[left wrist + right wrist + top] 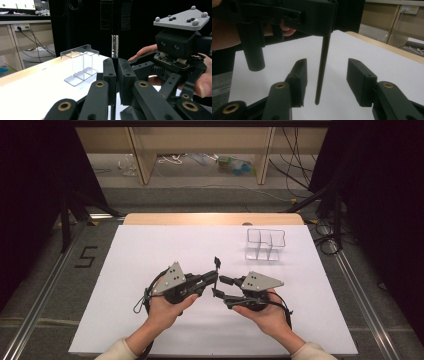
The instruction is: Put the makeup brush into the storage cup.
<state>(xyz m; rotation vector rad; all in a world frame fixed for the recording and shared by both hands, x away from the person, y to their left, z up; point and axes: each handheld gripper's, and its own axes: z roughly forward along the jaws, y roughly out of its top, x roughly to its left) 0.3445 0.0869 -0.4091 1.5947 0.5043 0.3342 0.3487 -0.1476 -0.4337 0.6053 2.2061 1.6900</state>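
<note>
White paper covered the table (150,320), with a clear divided holder (265,244) standing toward its far right corner. Well short of that holder, the left gripper (115,75) pinched a thin black brush (216,276) upright above the paper. The right gripper (327,82) stood part-open around the handle's lower end, not yet touching. By my reckoning the handover was unfinished and placing remained. Floor tape left of the holder read "5" (86,256).

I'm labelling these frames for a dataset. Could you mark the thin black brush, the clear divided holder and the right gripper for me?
thin black brush (322,67): right gripper view, middle of its handle.
clear divided holder (79,65): left gripper view, front wall.
right gripper (327,82): right gripper view, midway between its fingertips.
</note>
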